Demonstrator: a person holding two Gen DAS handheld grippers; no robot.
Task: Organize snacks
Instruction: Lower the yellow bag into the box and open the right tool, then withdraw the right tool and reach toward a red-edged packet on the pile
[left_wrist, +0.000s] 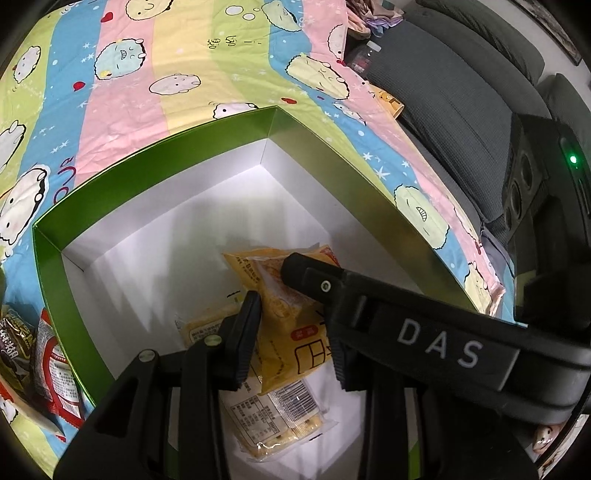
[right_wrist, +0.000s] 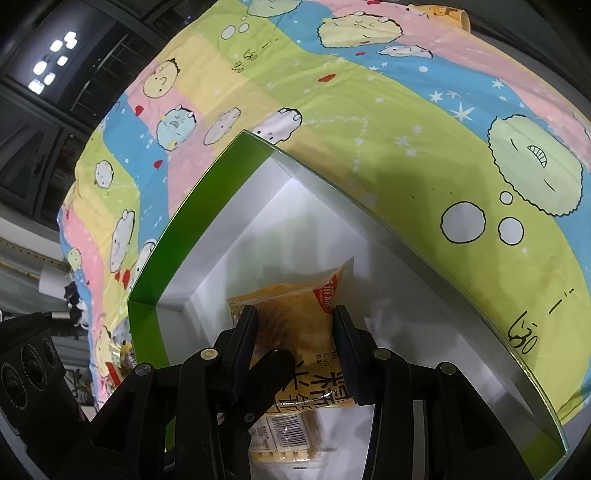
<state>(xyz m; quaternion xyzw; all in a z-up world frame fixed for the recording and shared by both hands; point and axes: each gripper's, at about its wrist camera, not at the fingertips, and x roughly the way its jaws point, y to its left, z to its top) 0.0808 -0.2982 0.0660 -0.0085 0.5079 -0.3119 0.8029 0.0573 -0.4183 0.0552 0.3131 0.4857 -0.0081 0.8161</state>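
Observation:
A green box with a white inside lies on the cartoon sheet; it also shows in the right wrist view. Both grippers hang over it. My right gripper is shut on a yellow snack packet and holds it over the box floor. The same packet sits between the fingers of my left gripper, which is open; the right gripper's finger crosses in front. Another flat packet with a barcode lies on the box floor beneath.
Red and brown snack packets lie on the sheet left of the box. A grey sofa runs along the right, with a bottle and a yellow cup by it.

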